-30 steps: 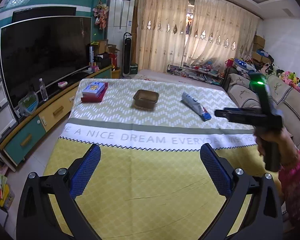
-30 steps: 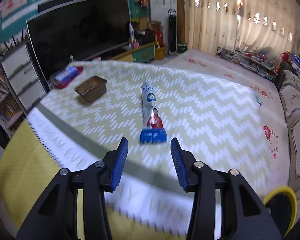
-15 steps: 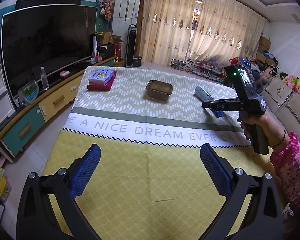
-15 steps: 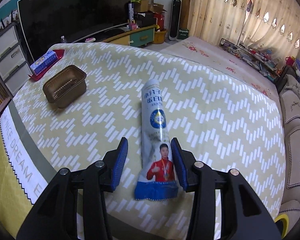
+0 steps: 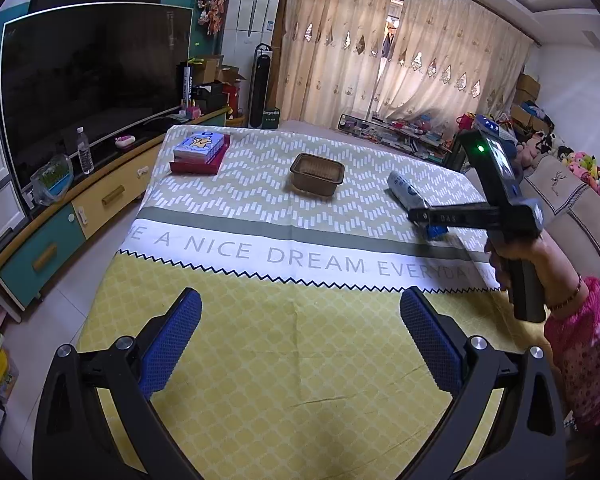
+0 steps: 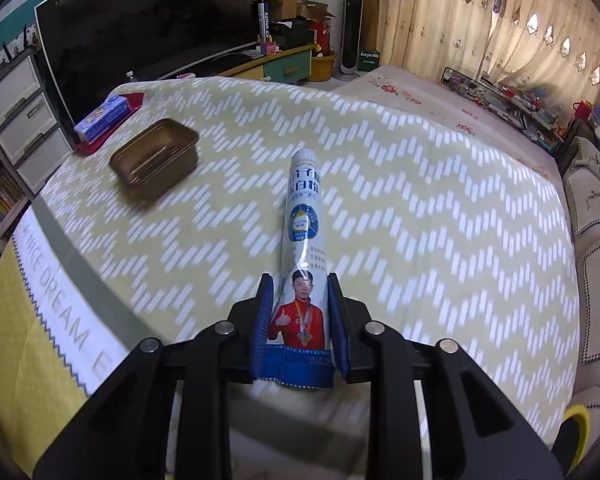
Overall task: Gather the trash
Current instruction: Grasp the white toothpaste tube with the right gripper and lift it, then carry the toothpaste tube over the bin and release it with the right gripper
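Note:
A long white and blue snack packet (image 6: 304, 216) with a printed figure lies on the zigzag tablecloth (image 6: 420, 208), pointing away from me. My right gripper (image 6: 300, 282) straddles its near blue end; the jaws are closing and both blue pads (image 6: 262, 316) touch the packet's sides. In the left wrist view the same packet (image 5: 406, 191) shows at the right, with the right gripper (image 5: 416, 214) held by a hand over it. My left gripper (image 5: 300, 298) hangs wide open above the yellow part of the cloth, with nothing between its fingers.
A brown empty food tray (image 6: 156, 158) sits left of the packet, also seen as the tray (image 5: 318, 172) mid-table. A stack of books (image 5: 200, 148) lies at the far left corner. A television (image 5: 92, 80) and cabinet flank the left; a sofa (image 6: 596, 216) flanks the right.
The right gripper moved forward and down over the packet's near end, and its jaws narrowed from apart to touching the packet. The left gripper dipped slightly.

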`<state>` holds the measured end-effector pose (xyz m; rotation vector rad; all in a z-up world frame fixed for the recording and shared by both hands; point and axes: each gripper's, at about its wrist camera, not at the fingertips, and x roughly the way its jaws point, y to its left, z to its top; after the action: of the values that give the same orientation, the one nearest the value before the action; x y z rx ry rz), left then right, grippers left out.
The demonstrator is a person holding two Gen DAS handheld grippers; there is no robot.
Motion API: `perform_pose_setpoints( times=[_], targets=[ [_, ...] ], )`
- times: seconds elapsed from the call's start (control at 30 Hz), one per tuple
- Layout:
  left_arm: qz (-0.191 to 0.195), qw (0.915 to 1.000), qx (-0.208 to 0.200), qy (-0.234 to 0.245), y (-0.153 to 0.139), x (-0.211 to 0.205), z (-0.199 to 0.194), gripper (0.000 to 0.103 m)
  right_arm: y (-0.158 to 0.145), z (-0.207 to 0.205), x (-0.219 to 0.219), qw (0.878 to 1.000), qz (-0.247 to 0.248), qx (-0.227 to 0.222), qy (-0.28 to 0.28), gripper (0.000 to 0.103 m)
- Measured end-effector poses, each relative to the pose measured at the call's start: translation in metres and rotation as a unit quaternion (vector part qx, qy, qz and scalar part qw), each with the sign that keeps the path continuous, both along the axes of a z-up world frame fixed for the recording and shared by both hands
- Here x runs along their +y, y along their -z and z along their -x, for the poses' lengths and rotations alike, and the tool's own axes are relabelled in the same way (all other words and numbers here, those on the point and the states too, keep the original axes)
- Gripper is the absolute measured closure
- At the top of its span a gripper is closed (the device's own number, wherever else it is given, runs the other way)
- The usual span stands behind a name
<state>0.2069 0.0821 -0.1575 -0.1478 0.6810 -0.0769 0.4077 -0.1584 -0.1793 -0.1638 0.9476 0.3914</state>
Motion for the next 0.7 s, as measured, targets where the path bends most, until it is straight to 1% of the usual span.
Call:
perform_pose_setpoints(
  times=[0.13, 0.23, 0.43, 0.53, 0.6, 0.7],
  targets=[
    [0.002, 1.0, -0.003, 0.004, -0.002, -0.002, 0.003, 0.005, -0.001, 0.023, -0.007, 1.0, -0.013, 0.009, 0.001, 0.078],
    [-0.001, 0.9999, -0.006, 0.012, -0.004, -0.008, 0.006, 0.005, -0.002, 0.049, -0.018, 0.999, -0.029, 0.018, 0.003, 0.078],
    [-0.004, 0.9995, -0.013, 0.029, -0.009, -0.023, 0.012, 0.005, -0.01, 0.108, -0.047, 0.998, -0.06, 0.005, 0.021, 0.078],
    [-0.005, 0.9992, -0.015, 0.036, -0.012, -0.031, 0.016, 0.005, -0.017, 0.143, -0.08, 0.996, -0.079, -0.005, 0.049, 0.078],
    [-0.007, 0.999, -0.017, 0.04, -0.014, -0.037, 0.018, 0.005, -0.019, 0.157, -0.101, 0.994, -0.089, -0.008, 0.07, 0.078],
    [-0.007, 0.9988, -0.015, 0.047, -0.015, -0.046, 0.018, 0.005, -0.022, 0.181, -0.14, 0.989, -0.089, -0.02, 0.119, 0.078]
  ],
)
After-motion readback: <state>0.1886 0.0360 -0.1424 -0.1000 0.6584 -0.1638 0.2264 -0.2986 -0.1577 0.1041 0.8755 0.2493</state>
